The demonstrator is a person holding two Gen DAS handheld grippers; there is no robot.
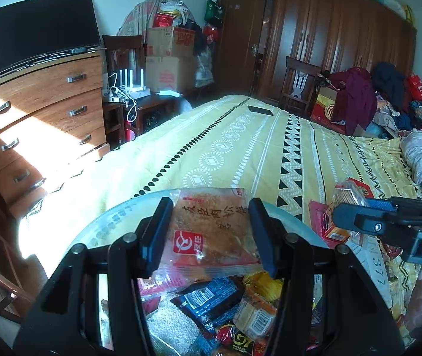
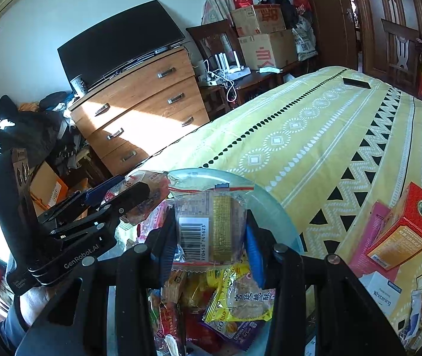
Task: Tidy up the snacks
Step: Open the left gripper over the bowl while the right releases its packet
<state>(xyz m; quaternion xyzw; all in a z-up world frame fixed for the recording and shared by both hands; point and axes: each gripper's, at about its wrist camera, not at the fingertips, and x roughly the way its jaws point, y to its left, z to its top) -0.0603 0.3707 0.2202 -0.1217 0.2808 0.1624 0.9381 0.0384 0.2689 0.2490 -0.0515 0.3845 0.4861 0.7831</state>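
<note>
snack packets (image 2: 234, 299) piled in bowl (image 2: 282, 207) on bed (image 1: 240, 148), boxes (image 2: 401, 228) right of bowl, dresser (image 1: 41, 112) left of bed, remote (image 1: 261, 110) at far end

Bedspread (image 1: 240, 148) beyond bowl (image 1: 104, 225) lies open.

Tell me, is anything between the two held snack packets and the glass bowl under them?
Nothing visible. The left gripper holds the orange packet and the right gripper the barcode packet, both right above the glass bowl, which already holds other snacks.

Bed (image 1: 240, 148): bowl (image 2: 273, 204), boxes (image 2: 404, 225), perhaps phone (image 1: 261, 109).
</note>
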